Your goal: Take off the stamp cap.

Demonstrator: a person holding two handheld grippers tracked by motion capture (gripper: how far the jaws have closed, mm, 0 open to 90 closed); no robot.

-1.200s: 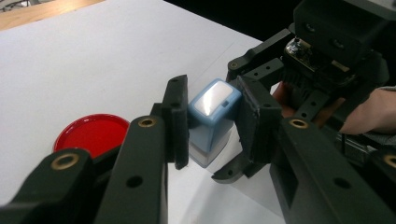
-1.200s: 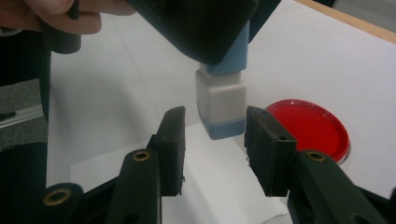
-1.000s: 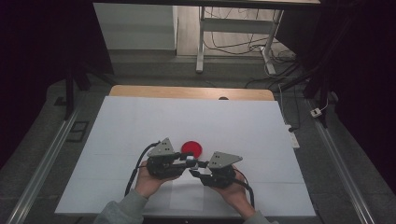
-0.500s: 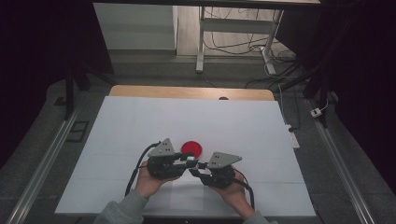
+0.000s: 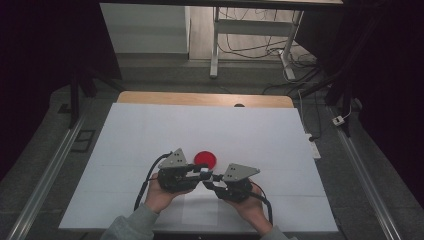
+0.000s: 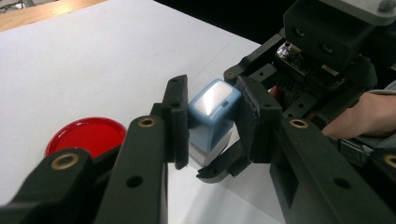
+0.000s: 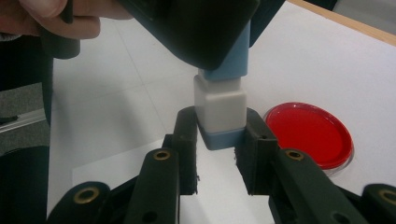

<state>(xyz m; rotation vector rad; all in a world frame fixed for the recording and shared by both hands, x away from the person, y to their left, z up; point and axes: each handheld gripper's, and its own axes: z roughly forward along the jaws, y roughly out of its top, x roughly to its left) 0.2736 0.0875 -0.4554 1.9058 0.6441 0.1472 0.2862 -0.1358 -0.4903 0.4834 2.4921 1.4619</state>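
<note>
Jaws of both grippers are clenched on one small blue-and-grey stamp [image 6: 212,119]: the left gripper [image 6: 212,126] grips its blue upper body, and the right gripper [image 7: 219,140], whose jaws have just been closing, pinches its grey lower part and blue base. Stamp hangs just above the white table [image 5: 150,125], between the two hands near the front edge. One round red dish [image 5: 205,159] lies at twelve o'clock just beyond, its contents impossible to make out.

Blue-and-grey stamp [image 7: 220,112], red round dish [image 7: 308,134], white table [image 5: 150,130].
</note>
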